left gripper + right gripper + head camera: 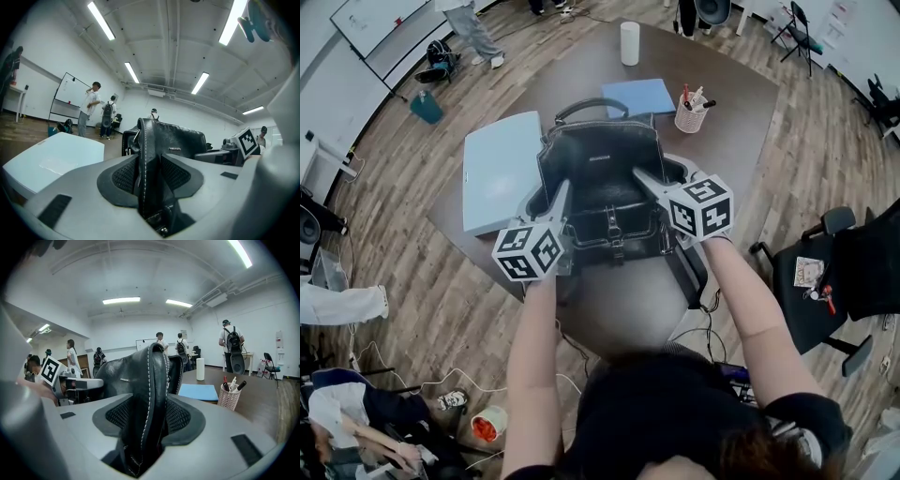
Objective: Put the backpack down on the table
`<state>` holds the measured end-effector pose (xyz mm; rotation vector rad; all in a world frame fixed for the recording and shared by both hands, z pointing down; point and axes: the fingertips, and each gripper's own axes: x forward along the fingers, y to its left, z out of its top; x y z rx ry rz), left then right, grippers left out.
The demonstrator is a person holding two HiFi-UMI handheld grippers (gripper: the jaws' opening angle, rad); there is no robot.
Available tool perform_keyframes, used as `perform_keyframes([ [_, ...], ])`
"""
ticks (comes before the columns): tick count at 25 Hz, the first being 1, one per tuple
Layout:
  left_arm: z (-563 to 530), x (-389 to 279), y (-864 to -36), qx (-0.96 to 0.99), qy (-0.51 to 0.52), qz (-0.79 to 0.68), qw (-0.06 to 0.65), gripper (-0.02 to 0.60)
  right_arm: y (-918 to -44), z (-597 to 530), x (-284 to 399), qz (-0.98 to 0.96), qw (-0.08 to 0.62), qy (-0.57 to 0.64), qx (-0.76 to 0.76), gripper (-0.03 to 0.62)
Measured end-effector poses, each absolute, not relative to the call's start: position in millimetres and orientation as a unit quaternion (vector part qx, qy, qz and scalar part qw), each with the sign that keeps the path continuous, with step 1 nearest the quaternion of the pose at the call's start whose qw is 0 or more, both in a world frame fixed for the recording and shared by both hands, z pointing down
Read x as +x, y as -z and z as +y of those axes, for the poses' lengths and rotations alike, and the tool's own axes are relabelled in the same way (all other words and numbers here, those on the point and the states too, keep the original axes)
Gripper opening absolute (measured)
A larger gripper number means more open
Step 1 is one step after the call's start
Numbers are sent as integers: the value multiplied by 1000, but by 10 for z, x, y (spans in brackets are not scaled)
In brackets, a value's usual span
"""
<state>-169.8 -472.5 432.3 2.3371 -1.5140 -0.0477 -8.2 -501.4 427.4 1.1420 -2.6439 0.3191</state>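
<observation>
A black leather backpack [600, 178] stands upright on the dark brown table [614, 305], with its handle at the far side. My left gripper [548, 202] is at the bag's left side edge and my right gripper [652, 178] at its right side edge. In the left gripper view the stitched edge of the backpack [173, 140] runs between the jaws of the left gripper [150, 173], which stand apart and open around it. In the right gripper view the backpack [140, 366] likewise fills the gap of the open right gripper [145, 418].
A pale blue flat case [499, 169] lies left of the bag. Behind it are a blue folder [639, 94], a mesh pen cup [690, 112] and a white roll [629, 42]. A black office chair [834, 272] stands at the right. People stand at the room's far side.
</observation>
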Motion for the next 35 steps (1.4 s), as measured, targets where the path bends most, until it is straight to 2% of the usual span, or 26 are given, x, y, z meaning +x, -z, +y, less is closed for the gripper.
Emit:
perform_keyframes([
  [4, -4682, -1753, -4343, 821, 10, -544, 173, 209, -4235, -5014, -37, -899, 126, -106, 405, 229],
  [9, -4640, -1770, -4275, 823, 16, -543, 166, 223, -4155, -5003, 5, -894, 122, -91, 422, 271],
  [14, -4554, -1773, -4189, 823, 10, -548, 150, 232, -4072, -4903, 41, -892, 115, -84, 430, 273],
  [25, -4253, -1734, -4134, 825, 9, -544, 152, 200, -4038, -4562, 91, -888, 102, -97, 439, 247],
  [35, -3821, -1789, -3979, 821, 15, -551, 146, 118, -3973, -4177, 148, -878, 94, -99, 460, 149],
])
